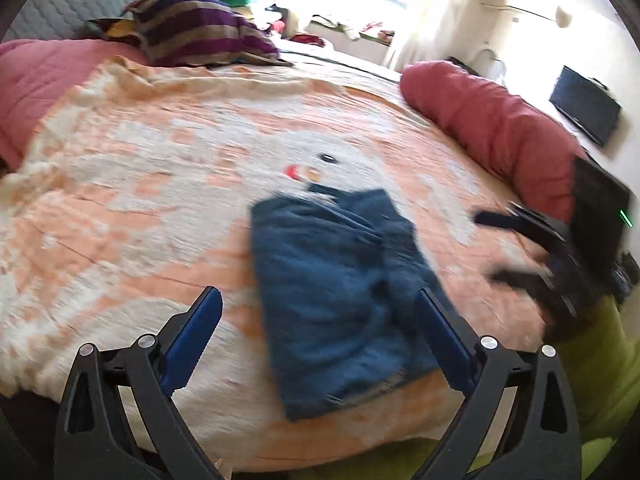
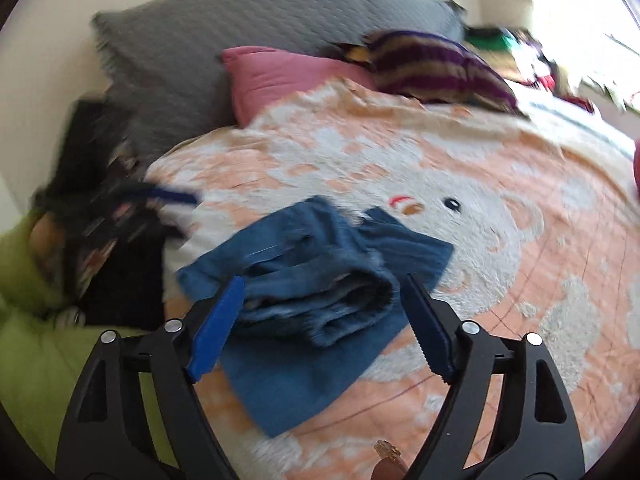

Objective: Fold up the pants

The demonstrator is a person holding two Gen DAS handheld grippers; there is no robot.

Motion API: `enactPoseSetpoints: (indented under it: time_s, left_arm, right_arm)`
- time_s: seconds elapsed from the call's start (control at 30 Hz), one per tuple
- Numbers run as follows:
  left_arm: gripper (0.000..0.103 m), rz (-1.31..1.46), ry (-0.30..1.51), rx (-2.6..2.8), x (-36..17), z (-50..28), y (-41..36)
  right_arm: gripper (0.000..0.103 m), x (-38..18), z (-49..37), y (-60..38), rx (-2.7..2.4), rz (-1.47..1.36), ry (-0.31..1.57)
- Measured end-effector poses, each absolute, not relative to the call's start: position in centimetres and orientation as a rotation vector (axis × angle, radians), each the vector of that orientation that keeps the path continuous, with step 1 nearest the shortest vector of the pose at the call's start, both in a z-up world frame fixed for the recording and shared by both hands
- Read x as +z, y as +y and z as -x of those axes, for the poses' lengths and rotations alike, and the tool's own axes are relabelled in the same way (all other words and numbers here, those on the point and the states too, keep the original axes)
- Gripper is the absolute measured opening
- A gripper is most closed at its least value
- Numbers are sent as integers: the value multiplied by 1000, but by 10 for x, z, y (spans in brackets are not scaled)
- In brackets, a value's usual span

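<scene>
The blue pants [image 1: 340, 296] lie folded into a compact bundle on the orange-and-white bedspread [image 1: 140, 200]. In the right wrist view the pants [image 2: 316, 300] show stacked layers with a rolled fold on top. My left gripper [image 1: 318, 322] is open and empty above the near end of the bundle. My right gripper [image 2: 320, 308] is open and empty, its jaws wide on either side of the fold, not touching it. The right gripper also shows blurred at the right of the left wrist view [image 1: 504, 248]. The left gripper shows blurred at the left of the right wrist view [image 2: 176, 216].
A purple striped pillow [image 1: 200, 28] and a pink pillow [image 2: 280, 76] lie at the bed's head before a grey headboard [image 2: 240, 40]. A red bolster [image 1: 492, 124] lies along the far side. A green cover [image 2: 32, 360] borders the near edge.
</scene>
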State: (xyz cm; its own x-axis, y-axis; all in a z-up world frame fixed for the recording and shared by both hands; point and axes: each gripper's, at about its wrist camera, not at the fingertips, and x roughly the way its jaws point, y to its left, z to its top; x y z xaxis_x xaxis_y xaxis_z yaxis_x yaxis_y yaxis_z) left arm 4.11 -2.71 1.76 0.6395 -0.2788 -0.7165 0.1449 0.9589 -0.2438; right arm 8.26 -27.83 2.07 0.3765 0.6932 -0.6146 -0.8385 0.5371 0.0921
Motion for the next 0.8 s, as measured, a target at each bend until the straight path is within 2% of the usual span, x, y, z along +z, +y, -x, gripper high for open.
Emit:
enactPoseSetpoints:
  time_s: [0.13,0.17,0.2,0.27,0.33,0.4,0.57,0.63,0.67,0.7,0.8]
  left_arm:
    - [92,141,872,-222,21,-64,-20]
    - [77,138,882,-225,20,-71,-21]
    - [68,134,888,-228,18,-77,-23]
    - [49,142,923,-265,11,-93,-27]
    - [36,165,952,-304,5,-102,-32]
    - [35,162,981,-320,-3,-110,-37]
    - [35,132,1036,-297,-26,-126,-43]
    - [35,121,1044,-294,-31,-129,-44]
    - [35,116,1046,-291,-33,-131,-45]
    - [36,113,1047,-287,-35,-132,-45]
    - [37,113,1048,-283,-37,-133,-45]
  right_arm:
    - [74,23,-51,-258,1097,350,620]
    - [72,22,-44,-252,1120,379,608]
    - [64,20,-37,-244,1157,416,597]
    - [56,15,-28,-228,1191,488,597]
    - [50,10,-21,-216,1214,545,586]
    - [44,3,-19,-202,1228,609,580]
    - [39,-14,-28,-173,1208,729,573]
    - [28,-23,-34,-160,1177,779,573]
    - [10,-27,-39,-156,1172,788,591]
    - [3,-29,-43,-155,1204,761,641]
    - [2,-25,-31,-167,1278,802,645]
